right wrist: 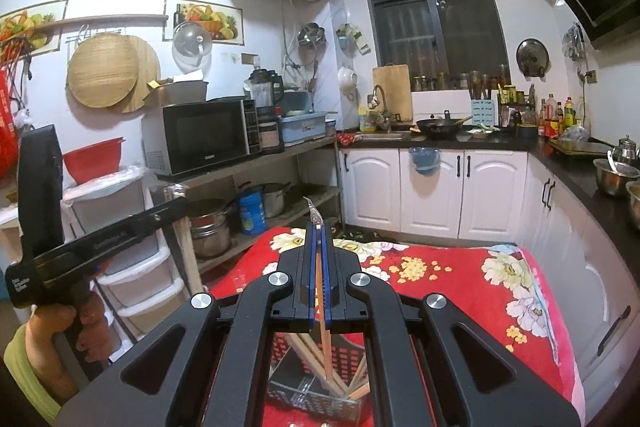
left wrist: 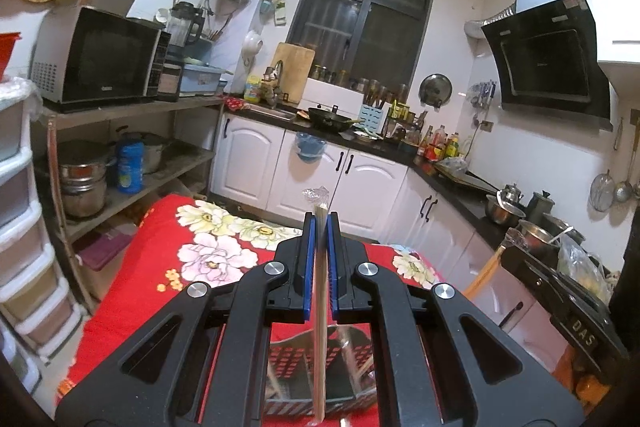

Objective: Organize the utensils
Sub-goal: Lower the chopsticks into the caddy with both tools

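Observation:
In the left wrist view my left gripper (left wrist: 320, 219) is shut on a pair of wooden chopsticks (left wrist: 319, 307) in a clear wrapper, held upright above a grey perforated basket (left wrist: 288, 359). In the right wrist view my right gripper (right wrist: 320, 229) is shut on another wrapped chopstick pair (right wrist: 325, 339), whose lower end reaches down among loose chopsticks inside the basket (right wrist: 296, 387). The basket stands on a red floral tablecloth (right wrist: 460, 287). Each view shows the other tool at its edge: the right gripper (left wrist: 509, 254) with its sticks, and the left gripper (right wrist: 180, 206), held by a hand (right wrist: 52, 323).
White cabinets (right wrist: 432, 187) under a dark counter run behind and right of the table. A shelf with a microwave (left wrist: 100, 55) and pots stands at the left, beside plastic drawers (left wrist: 20, 227). Pots and bowls (left wrist: 532, 227) crowd the right counter.

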A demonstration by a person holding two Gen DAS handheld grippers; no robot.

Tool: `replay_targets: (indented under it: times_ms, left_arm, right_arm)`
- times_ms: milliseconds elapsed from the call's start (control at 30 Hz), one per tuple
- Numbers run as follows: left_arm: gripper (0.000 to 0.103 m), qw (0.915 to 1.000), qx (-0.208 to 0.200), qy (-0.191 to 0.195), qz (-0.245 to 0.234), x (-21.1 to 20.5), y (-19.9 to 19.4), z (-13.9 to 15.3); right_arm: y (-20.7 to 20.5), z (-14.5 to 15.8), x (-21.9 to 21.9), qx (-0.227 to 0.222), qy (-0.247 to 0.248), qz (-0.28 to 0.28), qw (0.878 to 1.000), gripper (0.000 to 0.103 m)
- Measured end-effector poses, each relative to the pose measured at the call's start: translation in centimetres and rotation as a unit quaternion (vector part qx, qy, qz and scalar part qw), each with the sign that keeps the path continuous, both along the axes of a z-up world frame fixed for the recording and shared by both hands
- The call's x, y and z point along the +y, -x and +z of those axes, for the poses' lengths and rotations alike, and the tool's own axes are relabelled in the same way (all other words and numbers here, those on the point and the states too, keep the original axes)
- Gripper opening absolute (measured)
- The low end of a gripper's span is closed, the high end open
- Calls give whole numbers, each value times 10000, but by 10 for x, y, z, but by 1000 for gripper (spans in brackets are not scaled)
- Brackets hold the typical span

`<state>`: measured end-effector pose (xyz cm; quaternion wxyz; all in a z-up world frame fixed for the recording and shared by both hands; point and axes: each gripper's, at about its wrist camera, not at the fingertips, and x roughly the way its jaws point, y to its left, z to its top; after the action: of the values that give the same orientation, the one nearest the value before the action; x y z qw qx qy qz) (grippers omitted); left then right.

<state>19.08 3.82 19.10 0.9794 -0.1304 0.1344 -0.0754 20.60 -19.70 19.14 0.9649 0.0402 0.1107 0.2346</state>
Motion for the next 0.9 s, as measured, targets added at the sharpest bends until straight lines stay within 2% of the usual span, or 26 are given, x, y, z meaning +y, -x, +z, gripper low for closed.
replay_targets:
  times_ms: [567, 900]
  left_arm:
    - [1, 9997, 58, -220, 12, -38, -40, -39]
    - [1, 9990, 175, -401, -109, -50, -54, -60]
  right_arm:
    - [-32, -30, -8, 169, 15, -81, 9998, 3]
    - [-46, -51, -3, 475, 206, -6, 9987, 3]
